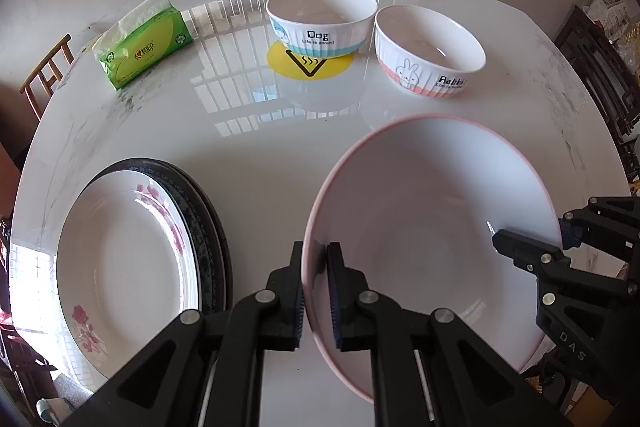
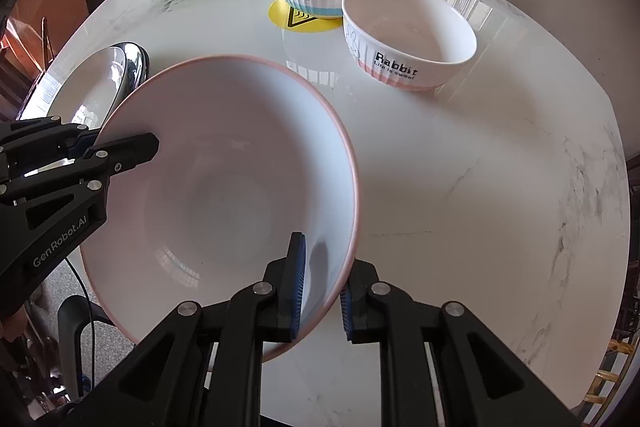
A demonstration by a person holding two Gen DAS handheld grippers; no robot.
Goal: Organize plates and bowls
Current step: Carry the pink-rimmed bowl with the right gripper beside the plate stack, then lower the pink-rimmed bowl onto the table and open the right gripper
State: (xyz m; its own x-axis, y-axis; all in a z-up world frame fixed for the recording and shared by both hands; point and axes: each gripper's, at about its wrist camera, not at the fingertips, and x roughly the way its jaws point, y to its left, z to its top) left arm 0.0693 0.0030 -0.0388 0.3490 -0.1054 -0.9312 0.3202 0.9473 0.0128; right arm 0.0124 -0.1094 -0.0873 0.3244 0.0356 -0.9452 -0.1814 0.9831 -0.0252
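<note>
Fingers (image 1: 336, 291) of both grippers pinch opposite rims of the seemingly empty pink-rimmed bowl (image 1: 432, 211).

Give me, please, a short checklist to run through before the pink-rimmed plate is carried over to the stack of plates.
1. Left gripper grip: jaws closed on the rim of the pink-rimmed plate: ok.
2. Right gripper grip: jaws closed on the opposite rim: ok.
3. Plate empty, nothing to spill: ok.
4. Top of the stack of plates free; its flowered plate holds nothing: ok.
5. Way from the held plate to the stack free; the Dog bowl, the Rabbit bowl and the tissue pack stand farther back: ok.
6. Plate clear of the table: cannot tell.
</note>
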